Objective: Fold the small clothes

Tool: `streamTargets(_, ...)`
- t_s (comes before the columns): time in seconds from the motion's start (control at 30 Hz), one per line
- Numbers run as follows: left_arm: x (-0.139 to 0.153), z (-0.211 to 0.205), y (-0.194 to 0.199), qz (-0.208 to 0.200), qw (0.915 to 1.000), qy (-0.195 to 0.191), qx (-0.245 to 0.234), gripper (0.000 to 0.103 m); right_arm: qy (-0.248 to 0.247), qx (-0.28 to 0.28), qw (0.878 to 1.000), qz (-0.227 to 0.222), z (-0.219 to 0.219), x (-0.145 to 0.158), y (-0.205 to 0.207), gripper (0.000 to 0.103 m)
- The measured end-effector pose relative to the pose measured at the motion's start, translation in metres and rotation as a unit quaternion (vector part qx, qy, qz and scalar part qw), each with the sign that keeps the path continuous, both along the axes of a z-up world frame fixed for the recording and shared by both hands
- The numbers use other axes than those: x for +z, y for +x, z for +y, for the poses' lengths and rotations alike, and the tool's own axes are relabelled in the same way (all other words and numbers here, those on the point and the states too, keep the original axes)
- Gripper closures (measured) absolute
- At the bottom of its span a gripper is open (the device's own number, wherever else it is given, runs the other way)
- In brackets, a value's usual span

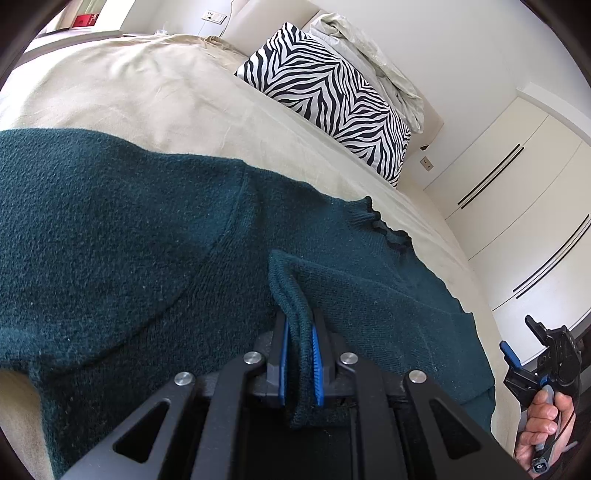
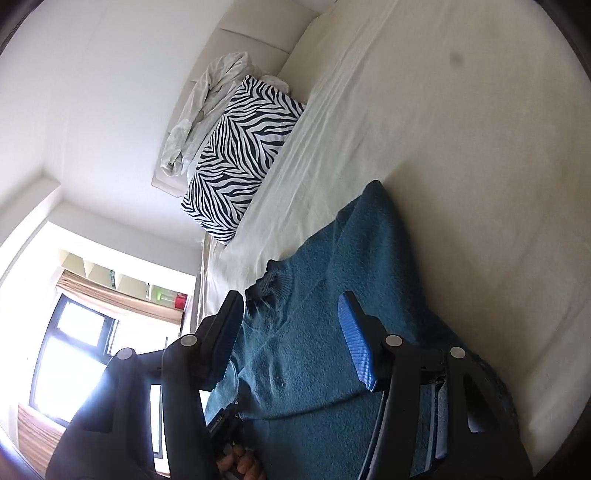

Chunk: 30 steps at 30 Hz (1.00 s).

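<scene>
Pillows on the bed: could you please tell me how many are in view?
1: a zebra-print pillow stands at the head of the bed, leaning on crumpled pale bedding. That bedding may hide another.

Both cameras sit low and close over the bed [image 1: 147, 92], looking along it toward the headboard end; both views share the sweater [image 1: 129, 229] and zebra pillow [image 1: 325, 96].

A home bedroom. Ahead of the tongs, a wide bed [image 1: 155, 92] under a cream sheet, with a zebra-print pillow [image 1: 325, 96] and crumpled pale bedding [image 1: 373, 55] against a padded headboard [image 2: 251, 33]. Off to the right, white wardrobe doors [image 1: 517, 192]. Behind the right tongs, a bright window [image 2: 70, 365] with a raised blind.
</scene>
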<state>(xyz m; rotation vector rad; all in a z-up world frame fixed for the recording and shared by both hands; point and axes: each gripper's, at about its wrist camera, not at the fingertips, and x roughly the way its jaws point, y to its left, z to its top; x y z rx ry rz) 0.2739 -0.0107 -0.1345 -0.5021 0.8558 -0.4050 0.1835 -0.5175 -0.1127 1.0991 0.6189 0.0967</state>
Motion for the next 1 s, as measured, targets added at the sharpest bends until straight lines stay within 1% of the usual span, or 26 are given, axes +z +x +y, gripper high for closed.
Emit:
streamTargets(0.07, -0.001, 0.000, 0.000, -0.001, 1.0000, -0.001, -0.001, 0.089, 0.005, 0.021, 1.000, 0.018, -0.004, -0.010, 0.026, 0.050)
streamTargets(0.13, -0.002, 0.000, 0.001, -0.002, 1.0000, -0.003, -0.002, 0.089, 0.008, 0.045, 0.997, 0.054, -0.003, -0.029, 0.042, 0.050)
streamTargets(0.17, -0.002, 0.000, 0.001, -0.002, 1.0000, -0.004, -0.002, 0.089, -0.005, 0.051, 0.996, 0.077, 0.000, -0.039, 0.045, 0.052)
streamTargets(0.2, -0.002, 0.001, 0.001, -0.003, 1.0000, -0.005, -0.002, 0.089, -0.019, 0.056, 0.995, 0.076, 0.001, -0.045, 0.042, 0.052)
streamTargets(0.23, -0.003, 0.001, 0.001, -0.003, 1.0000, -0.006, -0.003, 0.089, -0.030, 0.059, 0.996, 0.058, 0.000, -0.046, 0.035, 0.052)
streamTargets(0.27, -0.003, 0.001, 0.002, -0.003, 1.0000, -0.007, -0.003, 0.089, -0.028, 0.058, 0.997, 0.045, -0.002, -0.049, 0.026, 0.052)
streamTargets(0.3, -0.003, 0.001, 0.001, -0.003, 1.0000, -0.006, -0.003, 0.089, -0.014, 0.056, 0.998, 0.034, -0.007, -0.053, 0.015, 0.052)
streamTargets(0.37, -0.003, 0.001, 0.002, -0.002, 1.0000, -0.006, -0.003, 0.089, 0.004, 0.046, 0.999, 0.025, -0.015, -0.056, -0.004, 0.053)
streamTargets(0.47, -0.002, 0.002, 0.001, 0.002, 0.9999, -0.010, -0.003, 0.089, -0.014, 0.034, 0.998, 0.046, -0.023, -0.049, -0.032, 0.053)
streamTargets(0.53, 0.003, 0.007, 0.001, 0.015, 0.9997, -0.021, -0.006, 0.089, -0.049, -0.003, 0.995, 0.090, -0.028, -0.037, -0.053, 0.051)
streamTargets(0.57, 0.008, 0.012, -0.001, 0.023, 0.9995, -0.020, -0.004, 0.085, -0.061, -0.018, 0.993, 0.097, -0.031, -0.030, -0.067, 0.049)
streamTargets(0.6, 0.015, 0.019, -0.009, 0.025, 0.9995, -0.018, 0.006, 0.074, -0.062, -0.026, 0.994, 0.089, -0.033, -0.023, -0.080, 0.050)
streamTargets(0.63, 0.023, 0.030, -0.020, 0.021, 0.9993, -0.026, 0.019, 0.064, -0.060, -0.030, 0.995, 0.078, -0.034, -0.016, -0.095, 0.050)
streamTargets(0.67, 0.033, 0.045, -0.033, 0.013, 0.9985, -0.038, 0.036, 0.045, -0.063, -0.032, 0.995, 0.068, -0.031, -0.008, -0.108, 0.050)
streamTargets(0.7, 0.042, 0.064, -0.047, -0.001, 0.9971, -0.053, 0.055, 0.034, -0.068, -0.035, 0.995, 0.061, -0.027, -0.001, -0.120, 0.050)
streamTargets(0.77, 0.057, 0.110, -0.076, -0.021, 0.9916, -0.073, 0.104, 0.031, -0.071, -0.033, 0.996, 0.051, -0.016, 0.009, -0.140, 0.050)
streamTargets(0.8, 0.061, 0.136, -0.088, -0.022, 0.9879, -0.082, 0.130, 0.031, -0.069, -0.026, 0.996, 0.045, -0.008, 0.012, -0.146, 0.050)
streamTargets(0.87, 0.060, 0.192, -0.109, -0.019, 0.9761, -0.106, 0.189, 0.032, -0.065, -0.010, 0.997, 0.037, 0.012, 0.016, -0.154, 0.050)
streamTargets(0.93, 0.052, 0.249, -0.128, -0.007, 0.9584, -0.129, 0.255, 0.032, -0.059, 0.008, 0.998, 0.032, 0.035, 0.018, -0.155, 0.050)
streamTargets(1.0, 0.039, 0.298, -0.146, 0.010, 0.9343, -0.165, 0.316, 0.032, -0.050, 0.027, 0.998, 0.027, 0.058, 0.019, -0.153, 0.050)
